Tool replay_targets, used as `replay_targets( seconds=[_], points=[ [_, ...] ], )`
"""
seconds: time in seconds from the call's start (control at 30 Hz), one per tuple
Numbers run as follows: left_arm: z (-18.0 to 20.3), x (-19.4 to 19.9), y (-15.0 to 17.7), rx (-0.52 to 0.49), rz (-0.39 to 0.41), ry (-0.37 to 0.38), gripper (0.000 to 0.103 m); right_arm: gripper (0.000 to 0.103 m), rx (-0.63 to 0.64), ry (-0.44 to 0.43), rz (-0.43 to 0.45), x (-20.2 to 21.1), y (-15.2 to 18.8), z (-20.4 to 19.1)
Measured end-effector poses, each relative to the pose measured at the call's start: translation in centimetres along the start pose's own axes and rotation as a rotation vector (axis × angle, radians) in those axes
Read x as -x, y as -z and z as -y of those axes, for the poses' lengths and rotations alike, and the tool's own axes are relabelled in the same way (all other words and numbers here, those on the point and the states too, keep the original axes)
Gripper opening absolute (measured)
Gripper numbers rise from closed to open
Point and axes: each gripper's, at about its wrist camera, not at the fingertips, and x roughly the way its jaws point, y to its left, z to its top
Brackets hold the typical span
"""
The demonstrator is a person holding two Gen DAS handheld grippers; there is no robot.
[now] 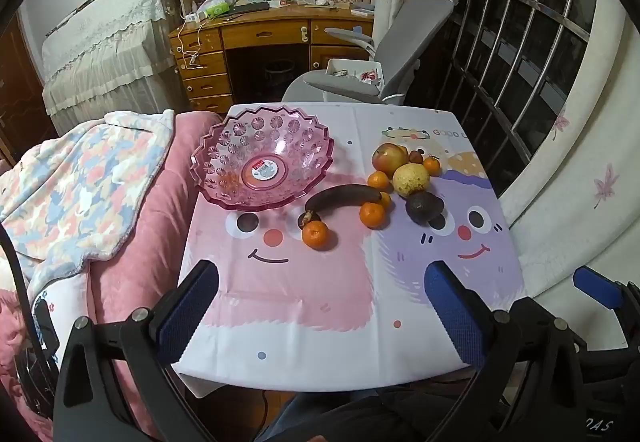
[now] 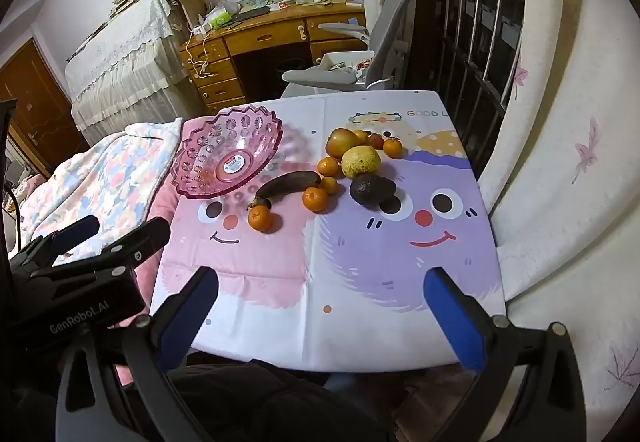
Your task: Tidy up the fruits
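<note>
An empty pink plastic bowl (image 1: 262,157) (image 2: 228,155) stands at the table's far left. Right of it lie a dark overripe banana (image 1: 344,195) (image 2: 288,183), several mandarins, the nearest one (image 1: 315,234) (image 2: 260,219), an apple (image 1: 387,158) (image 2: 342,141), a yellow pear-like fruit (image 1: 411,179) (image 2: 361,161) and a dark avocado (image 1: 424,206) (image 2: 372,189). My left gripper (image 1: 322,274) is open and empty above the table's near edge. My right gripper (image 2: 320,280) is open and empty, also at the near edge, well short of the fruit.
The small table (image 1: 320,322) wears a cartoon-face cloth. A bed with a pink cover and patterned blanket (image 1: 80,181) lies to the left. A grey office chair (image 1: 392,53) and wooden desk (image 1: 260,33) stand behind. A curtain (image 1: 580,181) hangs at right.
</note>
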Motion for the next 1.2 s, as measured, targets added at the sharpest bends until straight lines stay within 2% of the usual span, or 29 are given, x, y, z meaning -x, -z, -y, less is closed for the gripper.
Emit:
replay_targets(
  seconds=[1.2],
  points=[
    [0.01, 0.01, 0.00, -0.003, 0.004, -0.003, 0.101, 0.103, -0.001, 0.000, -0.002, -0.15, 0.04, -0.46]
  ],
)
